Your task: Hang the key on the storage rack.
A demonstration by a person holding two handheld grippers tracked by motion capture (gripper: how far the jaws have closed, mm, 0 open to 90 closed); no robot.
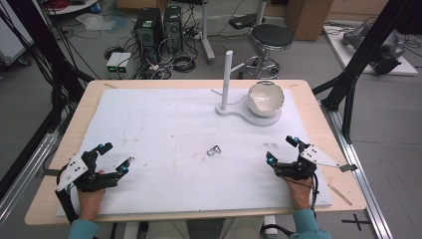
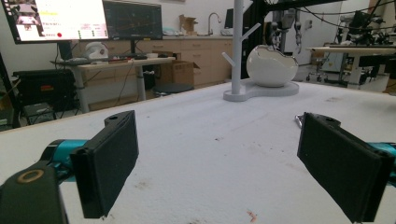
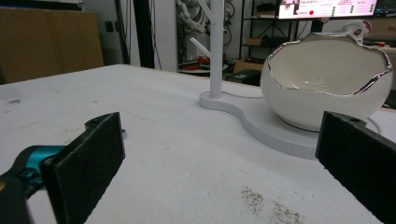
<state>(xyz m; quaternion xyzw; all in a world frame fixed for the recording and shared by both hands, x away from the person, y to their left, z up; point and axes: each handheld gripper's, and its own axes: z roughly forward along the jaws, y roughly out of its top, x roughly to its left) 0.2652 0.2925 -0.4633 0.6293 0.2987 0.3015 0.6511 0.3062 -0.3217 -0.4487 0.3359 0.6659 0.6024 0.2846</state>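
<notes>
A small bent metal wire clip [image 1: 214, 150] lies alone on the white foam sheet [image 1: 164, 124] that covers the wooden desk [image 1: 74, 119], about midway between the two claws and a little farther from the person than either. From the left claw [image 1: 114, 158] it lies to the right and slightly ahead; from the right claw [image 1: 281, 149] it lies to the left, at about the same depth. The right claw looks a shade nearer, though the gap is close to even, so either hand could make the reach. The clip's long axis seems to run slantwise across the desk, roughly left to right; it is too small to read more finely. In the left gripper view a sliver of it [image 2: 298, 120] peeks out just beside the right-hand jaw.

Both claws stand wide open and hold nothing, resting low near the desk's near edge.

Count: one clip, two claws, one white egg-shaped ceramic bowl with a jagged silver rim [image 1: 265, 98], one white branched post on a flat base [image 1: 227, 79]. Bowl and post sit together at the far right, well apart from the clip.
</notes>
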